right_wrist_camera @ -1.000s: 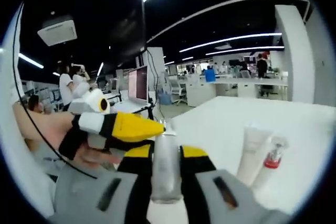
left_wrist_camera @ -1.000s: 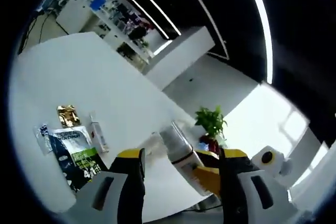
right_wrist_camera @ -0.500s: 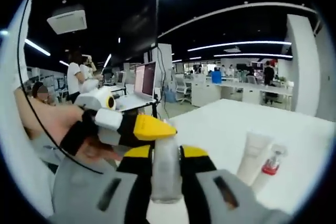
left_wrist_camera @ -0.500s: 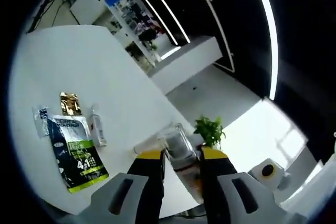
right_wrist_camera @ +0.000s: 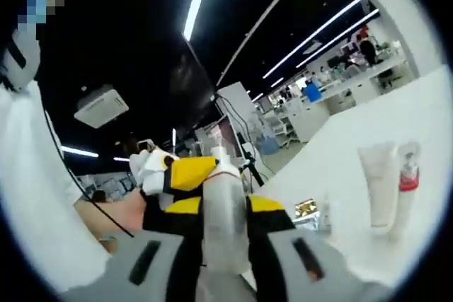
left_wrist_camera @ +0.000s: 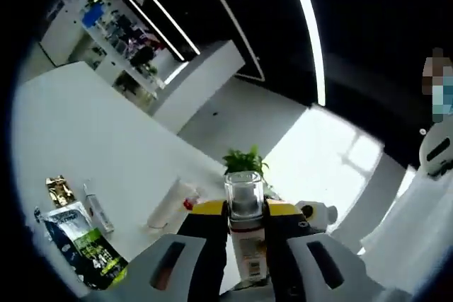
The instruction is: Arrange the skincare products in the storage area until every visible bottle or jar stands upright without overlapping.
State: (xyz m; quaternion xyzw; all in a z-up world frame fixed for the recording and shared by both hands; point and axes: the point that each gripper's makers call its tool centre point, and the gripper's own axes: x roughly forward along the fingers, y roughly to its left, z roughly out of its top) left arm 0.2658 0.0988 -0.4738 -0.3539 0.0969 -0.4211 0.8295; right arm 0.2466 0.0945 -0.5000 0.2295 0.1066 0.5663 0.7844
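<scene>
left claw (left_wrist_camera: 246, 218): clamped on clear bottle (left_wrist_camera: 245, 206) | right claw (right_wrist_camera: 225, 210): clamped on same bottle | handling: rigid, smooth, probably slippery; grip mid-body, not cap

Clear bottle (right_wrist_camera: 225, 221), yellow-tipped black tongs (right_wrist_camera: 225, 211), white table (left_wrist_camera: 78, 139).

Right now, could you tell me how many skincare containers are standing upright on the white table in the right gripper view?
2: a white tube and, right beside it, a clear bottle with a red collar, both at the right of the table. Others may be hidden behind the right hand-held gripper.
</scene>
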